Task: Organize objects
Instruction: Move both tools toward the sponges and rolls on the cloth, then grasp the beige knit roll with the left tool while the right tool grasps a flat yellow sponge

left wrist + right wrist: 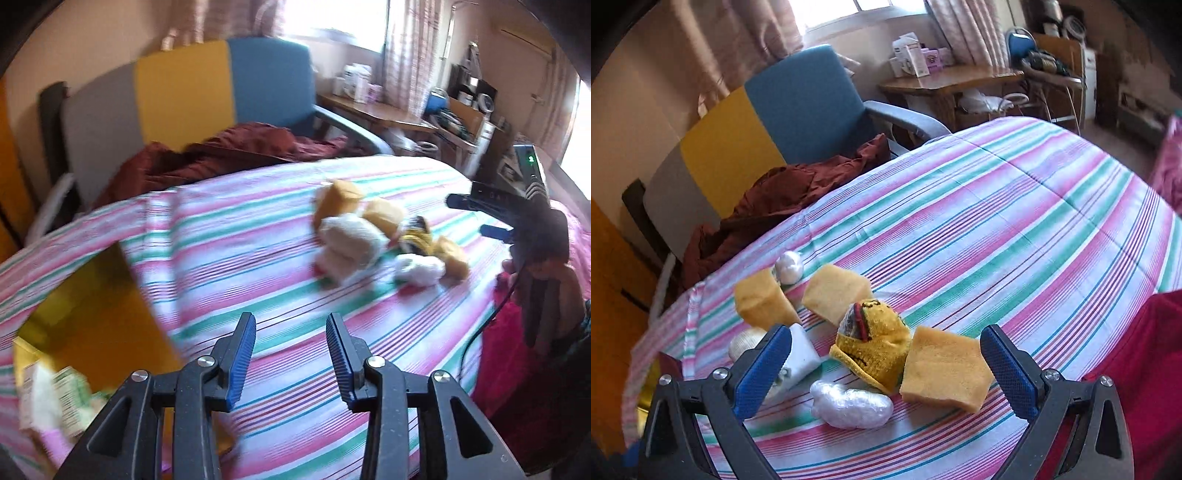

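Note:
A pile of small objects lies on the striped bedspread (1015, 206): three yellow sponges, one (943, 367) nearest me, a yellow knitted sock (875, 339), a white wrapped bundle (851, 404), a white block (801, 354) and a pearly ball (789, 266). My right gripper (886, 354) is open and empty, hovering over the pile with the sock and near sponge between its fingers. My left gripper (291, 350) is open and empty above bare bedspread; the pile (373, 236) lies ahead to its right. The right gripper (491, 218) shows at the right edge of the left wrist view.
A yellow-lined box (92, 314) holding a printed packet (59, 398) sits at the left on the bed. A maroon cloth (783, 199) lies on a blue, yellow and grey chair (798, 107) behind. A wooden desk (953, 81) with boxes stands farther back. A red cloth (1145, 350) lies right.

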The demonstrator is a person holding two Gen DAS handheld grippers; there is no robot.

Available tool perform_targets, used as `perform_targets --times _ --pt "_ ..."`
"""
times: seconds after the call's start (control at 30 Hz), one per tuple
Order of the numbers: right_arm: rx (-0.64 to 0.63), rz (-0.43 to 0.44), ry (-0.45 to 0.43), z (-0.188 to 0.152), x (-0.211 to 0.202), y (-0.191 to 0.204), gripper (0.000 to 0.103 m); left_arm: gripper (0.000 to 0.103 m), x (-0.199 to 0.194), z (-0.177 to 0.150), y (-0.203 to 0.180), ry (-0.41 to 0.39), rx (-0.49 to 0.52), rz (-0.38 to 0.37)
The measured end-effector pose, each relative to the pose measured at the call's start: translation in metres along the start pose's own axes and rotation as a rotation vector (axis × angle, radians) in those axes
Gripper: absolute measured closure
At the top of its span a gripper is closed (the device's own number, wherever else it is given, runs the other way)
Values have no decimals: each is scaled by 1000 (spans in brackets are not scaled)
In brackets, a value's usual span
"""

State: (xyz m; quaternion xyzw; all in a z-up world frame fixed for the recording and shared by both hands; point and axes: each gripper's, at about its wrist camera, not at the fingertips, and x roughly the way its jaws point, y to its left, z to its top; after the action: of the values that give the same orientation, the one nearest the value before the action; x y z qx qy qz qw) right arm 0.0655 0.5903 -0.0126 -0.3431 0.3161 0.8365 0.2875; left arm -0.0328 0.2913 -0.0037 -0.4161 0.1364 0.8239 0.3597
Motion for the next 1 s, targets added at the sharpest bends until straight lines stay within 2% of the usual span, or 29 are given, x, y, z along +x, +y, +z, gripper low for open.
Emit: perform_targets --times 0.13,0.17,0.2,0.3,0.37,0.57,0.7,1.0 --pt "24 -4 15 1 2 -5 0 53 29 19 -19 28 20 -79" --pt "29 2 18 2 2 -6 0 45 39 26 -25 34 35 -92" --pt "33 8 18 2 2 -6 0 39 46 30 -28 38 45 -100" --pt "53 11 6 6 -2 -12 0 35 70 43 -38 63 72 -122" --pt "86 13 3 9 -4 -22 0 30 85 50 -44 71 103 -105" --pt "192 31 52 10 5 -45 0 27 120 68 -55 84 174 -107" --pt "181 31 85 8 13 -43 0 26 138 74 -60 100 201 -121" --pt "122 47 108 5 21 -31 0 25 154 82 -63 76 230 -113"
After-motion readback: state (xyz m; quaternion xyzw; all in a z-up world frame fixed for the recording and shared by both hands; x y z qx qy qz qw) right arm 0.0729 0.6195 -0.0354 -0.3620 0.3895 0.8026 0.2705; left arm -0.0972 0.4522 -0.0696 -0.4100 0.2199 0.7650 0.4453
